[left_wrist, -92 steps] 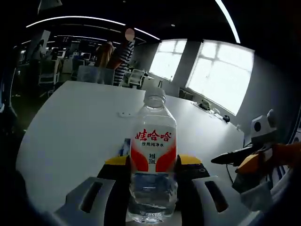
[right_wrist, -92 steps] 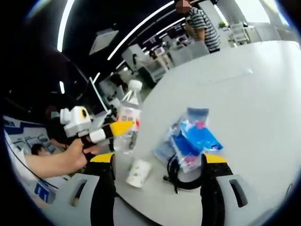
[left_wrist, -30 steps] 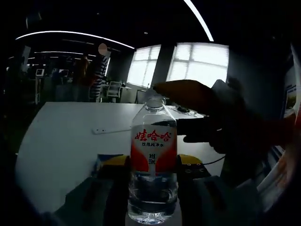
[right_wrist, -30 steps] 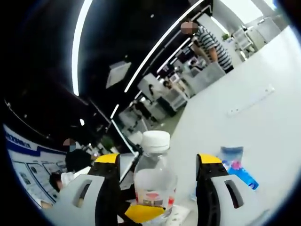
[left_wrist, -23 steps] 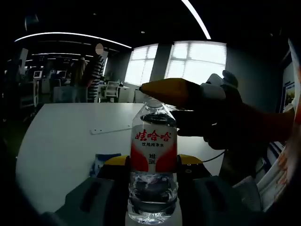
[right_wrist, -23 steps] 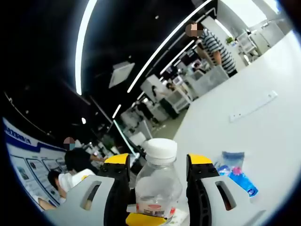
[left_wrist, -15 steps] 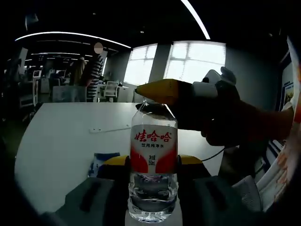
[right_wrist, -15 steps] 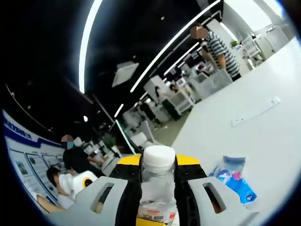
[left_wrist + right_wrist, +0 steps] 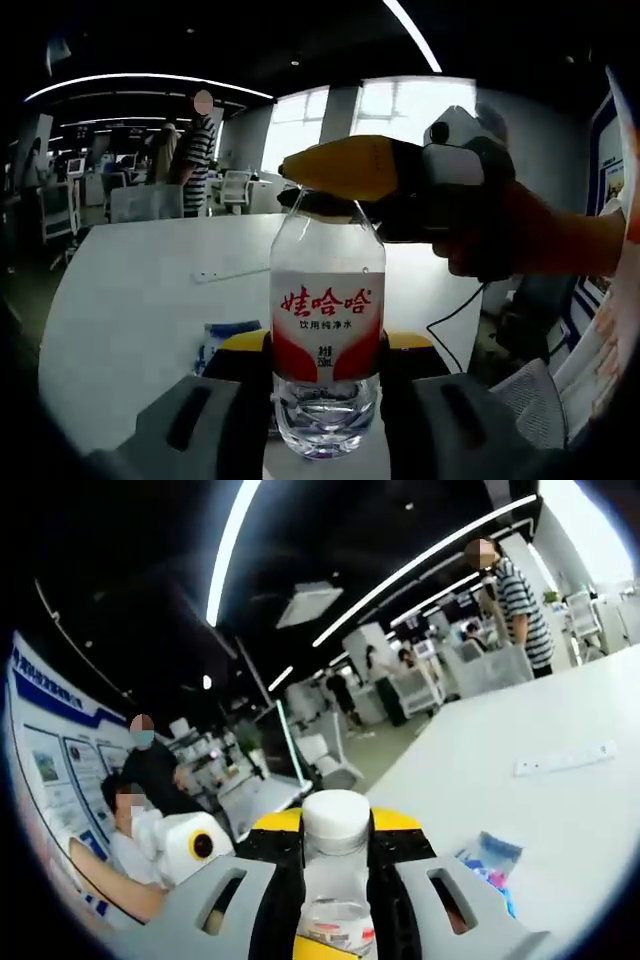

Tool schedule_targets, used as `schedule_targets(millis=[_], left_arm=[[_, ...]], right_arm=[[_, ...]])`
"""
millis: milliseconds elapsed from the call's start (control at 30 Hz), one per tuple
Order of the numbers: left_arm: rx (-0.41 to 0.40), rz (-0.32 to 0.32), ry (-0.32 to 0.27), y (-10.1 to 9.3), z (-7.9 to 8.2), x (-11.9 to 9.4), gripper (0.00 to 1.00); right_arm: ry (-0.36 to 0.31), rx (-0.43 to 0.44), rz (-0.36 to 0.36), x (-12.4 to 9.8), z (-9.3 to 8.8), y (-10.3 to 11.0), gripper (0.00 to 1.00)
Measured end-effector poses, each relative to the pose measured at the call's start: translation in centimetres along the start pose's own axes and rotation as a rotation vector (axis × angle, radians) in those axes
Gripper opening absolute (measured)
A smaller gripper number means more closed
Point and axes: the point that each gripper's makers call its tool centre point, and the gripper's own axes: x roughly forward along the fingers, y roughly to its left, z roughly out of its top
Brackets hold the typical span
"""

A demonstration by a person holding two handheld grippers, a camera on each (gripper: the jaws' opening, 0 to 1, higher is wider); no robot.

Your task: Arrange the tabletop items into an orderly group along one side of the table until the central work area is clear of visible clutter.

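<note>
Hidden parts: in the left gripper view the cap of the water bottle [image 9: 327, 330] is covered by the right gripper [image 9: 330, 195], which comes in from the right; the bottle's base is cut off low between the jaws
Water bottle: clear plastic, upright, with a white and red label with red characters, water visible in the lower part; white cap [image 9: 336, 823] in the right gripper view
Left gripper [image 9: 327, 362]: jaws closed on the lower body of the bottle, one at each side
Right gripper: jaws closed on the cap and neck, yellow tips touching both sides
Blue packet [image 9: 487, 858]: on the white table [image 9: 560, 810], right of the right jaws, partly hidden
Power strip [image 9: 563, 759]: flat on the table, far beyond the jaws
Person's hand [image 9: 520, 235]: holds the right gripper, dark and hard to make out
</note>
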Motion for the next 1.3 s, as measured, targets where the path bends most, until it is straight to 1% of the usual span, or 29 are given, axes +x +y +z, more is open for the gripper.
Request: schedule_targets(millis=[67, 100, 167, 267, 400, 500, 600, 700, 767, 967, 1033, 1067, 1100, 1133, 1167, 1300], left_arm=[[0.007, -0.005, 0.011, -0.1, -0.1, 0.0, 0.41], [0.010, -0.012, 0.015, -0.2, -0.2, 0.0, 0.41], [0.031, -0.027, 0.030, -0.5, -0.3, -0.1, 0.42], [0.052, -0.043, 0.031, -0.7, -0.4, -0.2, 0.42], [0.052, -0.050, 0.034, -0.7, -0.7, -0.4, 0.45], [0.058, -0.056, 0.032, -1.0, -0.8, -0.6, 0.49], [0.062, -0.058, 0.027, -1.0, -0.8, -0.9, 0.50], [0.054, -0.057, 0.004, -1.0, -0.5, -1.0, 0.57], [0.058, -0.050, -0.016, -0.9, -0.1, -1.0, 0.64], [0.061, -0.036, -0.042, -0.8, 0.4, -0.8, 0.81], [0.057, -0.027, -0.042, -1.0, 0.5, -0.9, 0.84], [0.066, -0.016, -0.047, -0.9, 0.6, -0.9, 0.90], [0.084, 0.003, -0.066, -0.6, 0.9, -0.9, 0.97], [0.094, 0.009, -0.078, -0.6, 1.0, -0.9, 0.99], [0.097, 0.012, -0.071, -0.8, 0.9, -1.0, 1.00], [0.090, 0.021, -0.058, -0.7, 0.8, -1.1, 1.00]], right_arm=[[0.011, -0.023, 0.012, 0.0, 0.0, 0.3, 0.20], [0.023, -0.054, 0.028, 0.1, -0.1, 0.6, 0.20], [0.041, -0.082, 0.044, 0.1, -0.3, 0.9, 0.20], [0.061, -0.126, 0.091, 0.1, -0.4, 1.6, 0.20], [0.070, -0.143, 0.127, 0.1, -0.1, 2.0, 0.20], [0.076, -0.159, 0.149, 0.1, 0.2, 2.1, 0.20], [0.082, -0.172, 0.158, 0.1, 0.3, 2.0, 0.20], [0.083, -0.169, 0.179, 0.2, 0.4, 2.3, 0.20], [0.083, -0.165, 0.198, 0.2, 0.4, 2.6, 0.20], [0.087, -0.172, 0.224, 0.5, 0.3, 3.4, 0.20], [0.092, -0.164, 0.232, 0.5, 0.2, 3.6, 0.20], [0.093, -0.161, 0.237, 0.6, 0.2, 3.7, 0.20], [0.093, -0.158, 0.245, 0.6, 0.2, 3.8, 0.20], [0.091, -0.157, 0.249, 0.6, 0.3, 3.9, 0.20], [0.091, -0.155, 0.253, 0.7, 0.3, 4.0, 0.20], [0.093, -0.150, 0.257, 0.8, 0.4, 4.0, 0.20]])
